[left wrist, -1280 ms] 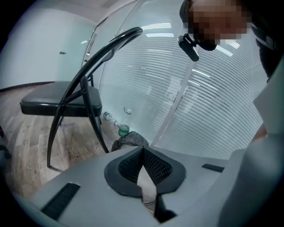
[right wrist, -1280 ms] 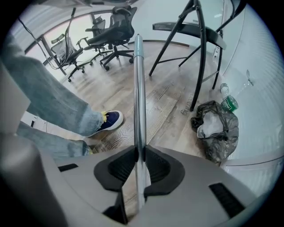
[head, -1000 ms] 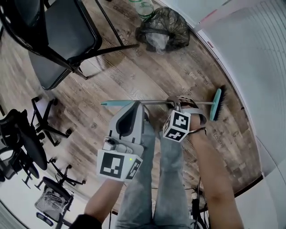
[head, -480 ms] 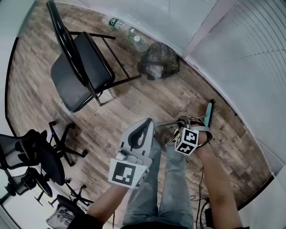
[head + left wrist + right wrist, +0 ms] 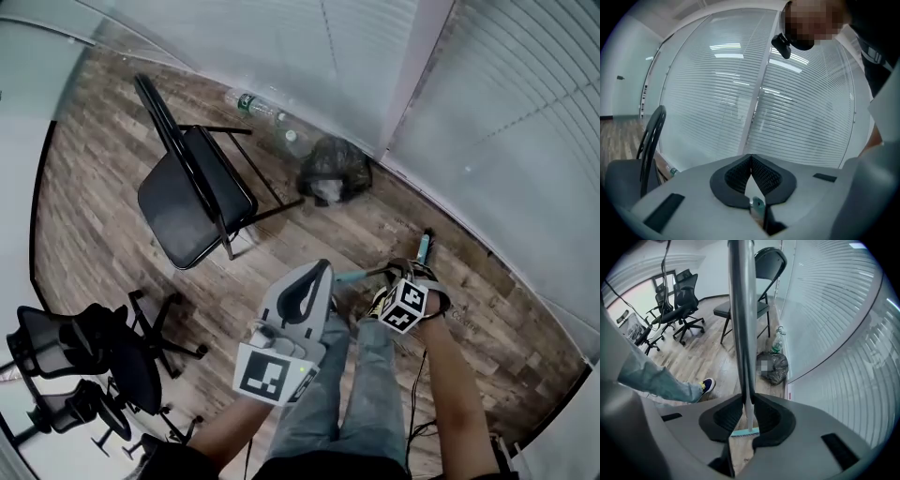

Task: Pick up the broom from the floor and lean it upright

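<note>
A: So, from the left, past the chair (image 5: 192, 202), what has the left gripper (image 5: 750, 158) got?
B: Its jaws are closed tip to tip; the teal end of the broom (image 5: 742, 315) sits in the gap behind the tips, pinched there, I think.
A: Where is the broom?
B: Slanting in front of the person's legs (image 5: 361, 375), handle end raised, head low near the foot of the blinds (image 5: 497, 122); whether the head touches the floor (image 5: 103, 206) I can't tell.
A: And the right gripper (image 5: 747, 399)?
B: Clenched on the metal shaft, further toward the head.
A: How will it handle?
B: Light and stiff, I'd judge, but the shaft is thin and smooth, so it could twist or slide in the jaws. Two holds well apart suit it; once leaned, the head may skid on that floor
</note>
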Motion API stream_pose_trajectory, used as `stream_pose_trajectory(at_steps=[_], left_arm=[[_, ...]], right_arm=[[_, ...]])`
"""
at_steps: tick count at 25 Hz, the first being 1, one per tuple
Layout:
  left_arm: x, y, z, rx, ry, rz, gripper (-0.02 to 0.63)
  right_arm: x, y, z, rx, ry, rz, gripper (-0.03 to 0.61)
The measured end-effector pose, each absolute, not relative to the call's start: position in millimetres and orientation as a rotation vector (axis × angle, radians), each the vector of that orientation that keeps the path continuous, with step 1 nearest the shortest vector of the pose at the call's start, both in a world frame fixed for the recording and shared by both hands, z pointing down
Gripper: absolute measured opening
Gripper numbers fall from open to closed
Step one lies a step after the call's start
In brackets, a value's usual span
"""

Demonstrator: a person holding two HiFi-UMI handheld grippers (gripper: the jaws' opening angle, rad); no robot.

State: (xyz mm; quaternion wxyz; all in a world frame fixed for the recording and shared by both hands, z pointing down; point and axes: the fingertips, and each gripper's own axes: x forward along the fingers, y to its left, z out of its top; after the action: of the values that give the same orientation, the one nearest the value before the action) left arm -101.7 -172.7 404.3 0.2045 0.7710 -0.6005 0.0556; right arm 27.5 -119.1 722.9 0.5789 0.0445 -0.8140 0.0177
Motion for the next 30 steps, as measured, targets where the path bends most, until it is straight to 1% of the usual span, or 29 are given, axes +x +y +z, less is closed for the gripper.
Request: stream_pose_trajectory(at_steps=[9,19,24,30], left_arm=[[-77.4,-184.8,367.7,2.246,-1.675,0.173,0.021],[-11.4,-194.5,351.5,2.36,-1.579,0.201,0.021],[23.5,-207.1,350.1,2.406,-1.535,0.213,0.021],[48.9,-225.8,364.6,2.412,-1.503,0.242,0.021]], right_arm=[[43.0,-160.5,668.9,0.41,-2.01,0.226,0.081],[82.7,-182.5,623.2,0.814,-2.07,0.565,0.081],[111.8,-194.0,621.4,1.032,-2.011,0.768,0.081],[146.1,-212.0,652.5,1.225,-1.888,0.973,0.083]])
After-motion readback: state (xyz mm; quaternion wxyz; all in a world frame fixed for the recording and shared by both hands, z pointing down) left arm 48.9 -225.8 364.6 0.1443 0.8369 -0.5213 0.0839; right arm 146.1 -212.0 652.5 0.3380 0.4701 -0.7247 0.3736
